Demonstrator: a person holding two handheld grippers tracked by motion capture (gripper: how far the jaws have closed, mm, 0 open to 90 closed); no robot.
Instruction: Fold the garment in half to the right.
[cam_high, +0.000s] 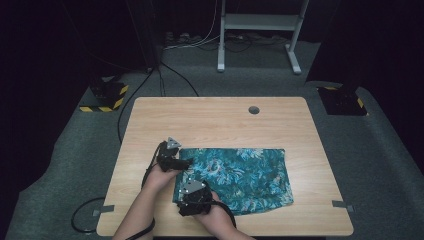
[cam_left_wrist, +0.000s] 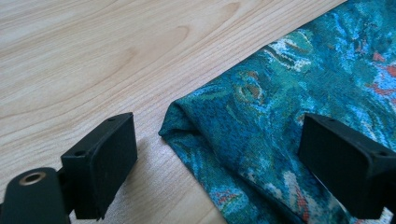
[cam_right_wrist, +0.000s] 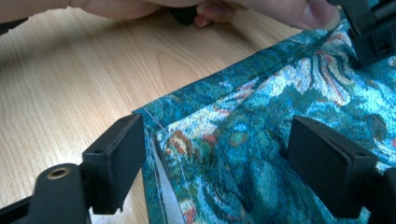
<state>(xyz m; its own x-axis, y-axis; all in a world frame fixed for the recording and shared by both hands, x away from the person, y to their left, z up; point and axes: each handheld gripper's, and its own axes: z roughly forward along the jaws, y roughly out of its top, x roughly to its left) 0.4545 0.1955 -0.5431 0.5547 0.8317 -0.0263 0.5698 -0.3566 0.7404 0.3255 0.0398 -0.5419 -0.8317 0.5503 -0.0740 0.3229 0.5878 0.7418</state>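
I have a folded teal cloth (cam_high: 237, 177) with a flower pattern lying flat on the wooden table (cam_high: 210, 117), toward the near edge and a little right of the middle. My left gripper (cam_high: 186, 162) sits at the cloth's far-left corner; in the left gripper view its jaws stand wide apart, one over bare wood, the other over the cloth (cam_left_wrist: 280, 116), with the folded corner between them and nothing pinched. My right gripper (cam_high: 186, 186) is at the near-left corner. In the right gripper view its jaws straddle the cloth's (cam_right_wrist: 261, 140) edge (a white lining peeks out from under the hem there) and stand apart, pads not pressing. The left hand (cam_right_wrist: 196, 9) shows just beyond, close by.

Nothing lies between the grippers and the cloth. A small round hole (cam_high: 254, 109) sits at the table's far side, well apart. On the grey floor (cam_high: 65, 150) beyond are a metal stand (cam_high: 260, 30), loose cables (cam_high: 200, 42) and yellow-black striped blocks (cam_high: 106, 96).
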